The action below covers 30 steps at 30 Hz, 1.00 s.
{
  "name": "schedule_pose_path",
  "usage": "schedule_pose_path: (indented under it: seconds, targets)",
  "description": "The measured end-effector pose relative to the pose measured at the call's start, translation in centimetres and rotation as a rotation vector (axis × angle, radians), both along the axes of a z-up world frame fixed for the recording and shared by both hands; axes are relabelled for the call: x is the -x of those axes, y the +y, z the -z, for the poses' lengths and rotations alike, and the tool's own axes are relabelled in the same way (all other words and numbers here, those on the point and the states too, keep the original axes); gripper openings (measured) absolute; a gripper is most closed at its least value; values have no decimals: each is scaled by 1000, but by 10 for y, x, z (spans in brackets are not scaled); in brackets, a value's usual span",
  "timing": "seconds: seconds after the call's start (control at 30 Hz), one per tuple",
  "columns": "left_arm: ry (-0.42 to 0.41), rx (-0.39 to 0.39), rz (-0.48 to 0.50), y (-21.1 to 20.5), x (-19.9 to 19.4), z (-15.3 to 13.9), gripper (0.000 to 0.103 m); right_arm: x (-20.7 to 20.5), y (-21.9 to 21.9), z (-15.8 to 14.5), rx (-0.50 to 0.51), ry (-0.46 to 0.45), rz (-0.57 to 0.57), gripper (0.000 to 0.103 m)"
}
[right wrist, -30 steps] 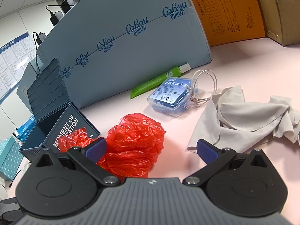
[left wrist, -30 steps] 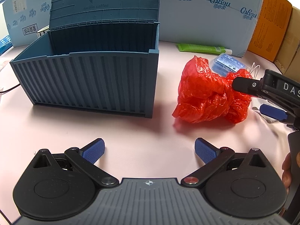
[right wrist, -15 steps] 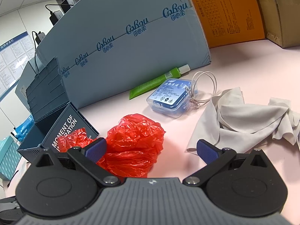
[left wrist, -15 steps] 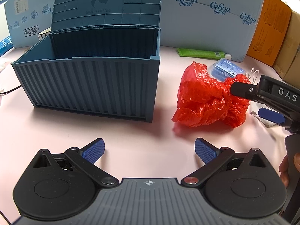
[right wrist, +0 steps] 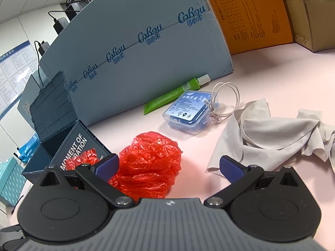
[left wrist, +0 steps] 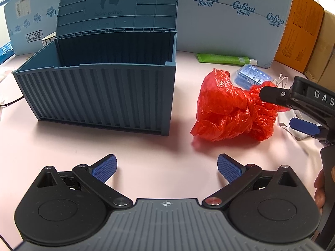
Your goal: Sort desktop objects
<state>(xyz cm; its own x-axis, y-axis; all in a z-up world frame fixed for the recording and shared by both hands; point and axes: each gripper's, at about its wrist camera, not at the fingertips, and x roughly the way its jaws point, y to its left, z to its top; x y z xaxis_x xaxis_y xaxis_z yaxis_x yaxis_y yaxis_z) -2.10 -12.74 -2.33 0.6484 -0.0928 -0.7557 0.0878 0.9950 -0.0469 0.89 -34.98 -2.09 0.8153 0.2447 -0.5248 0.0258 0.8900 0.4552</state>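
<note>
Crumpled red bag (left wrist: 230,108) lies centre-right on the pink worktop (left wrist: 146,152), long axis left-right; both hand-held grippers, left (left wrist: 166,167) and right (right wrist: 169,166), gape empty

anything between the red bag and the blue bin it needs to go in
Nothing visible. Only bare pink table lies between the red plastic bag and the blue container bin, whose lid stands open. The right claw is open, with the bag between its fingers.

A red bag (left wrist: 228,108) is lying by a ribbed dark-blue crate (left wrist: 100,92); a green tube (right wrist: 173,94) is showing behind on the pink table (left wrist: 146,152).
</note>
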Motion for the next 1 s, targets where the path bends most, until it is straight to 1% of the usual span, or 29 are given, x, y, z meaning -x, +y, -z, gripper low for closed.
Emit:
schedule_pose_path:
  seconds: [0.2,0.33,0.47,0.57,0.67,0.77,1.0]
  targets:
    - [0,5,20,-5,0,0,103,-1,2,-5,1,-16,-14,103]
    - [-3,12,17,-5,1,-1,103,-1,6,-7,18,-30,-32,103]
    - [1,22,6,-8,-3,-1,103,-4,7,-9,43,-39,0,103]
    - [-1,27,14,-9,-3,-2,103,-7,4,-8,35,-28,33,103]
    - [-1,36,32,-11,-4,-2,103,-12,5,-8,49,-19,46,103]
    - [1,40,52,-15,-4,-2,103,-16,9,-9,60,-23,26,103]
    - [11,40,40,-13,-5,0,103,-21,17,-8,91,-14,-1,103]
